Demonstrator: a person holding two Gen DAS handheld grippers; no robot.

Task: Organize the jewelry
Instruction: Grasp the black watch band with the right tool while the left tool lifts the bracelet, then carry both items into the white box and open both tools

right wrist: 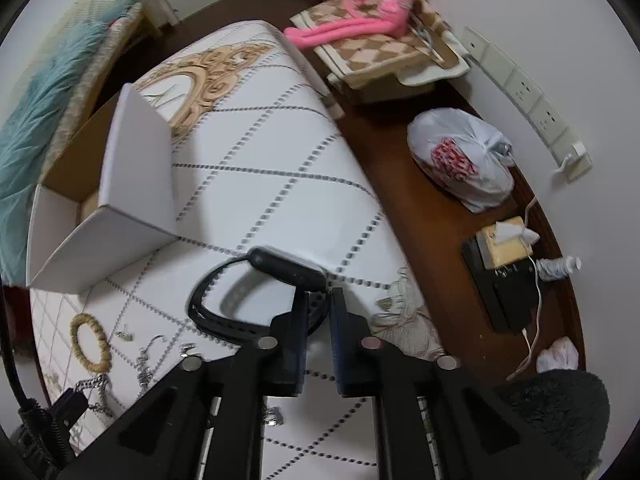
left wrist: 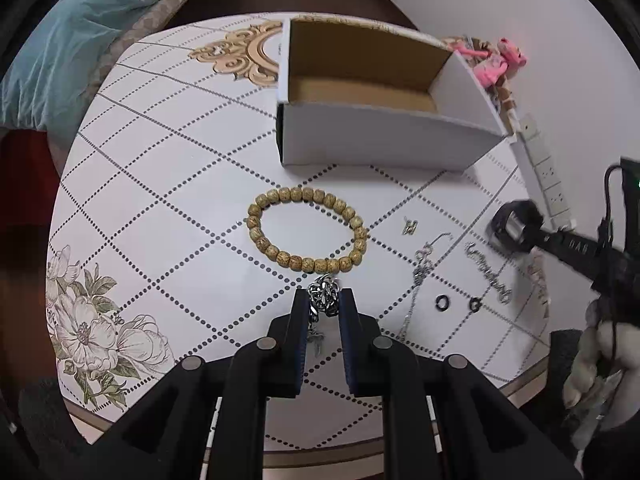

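My left gripper (left wrist: 325, 304) is shut on a bunched silver chain (left wrist: 323, 300) with a small cross pendant hanging below it, just above the table. A tan beaded bracelet (left wrist: 307, 230) lies just beyond it. An open white cardboard box (left wrist: 384, 142) stands farther back. My right gripper (right wrist: 320, 300) is shut on a black watch (right wrist: 256, 300) and holds it above the table; it also shows in the left wrist view (left wrist: 516, 226). The box (right wrist: 136, 184) is to its left. Loose silver pieces (left wrist: 420, 268), a chain (left wrist: 490, 272) and two black rings (left wrist: 442, 303) lie at the right.
The white patterned table (left wrist: 160, 200) has a rounded front edge. A wall socket strip (left wrist: 544, 172) runs along the right. In the right wrist view a pink plush toy (right wrist: 372, 12), a white plastic bag (right wrist: 460, 160) and a tissue box (right wrist: 506, 244) sit on the brown floor (right wrist: 412, 208).
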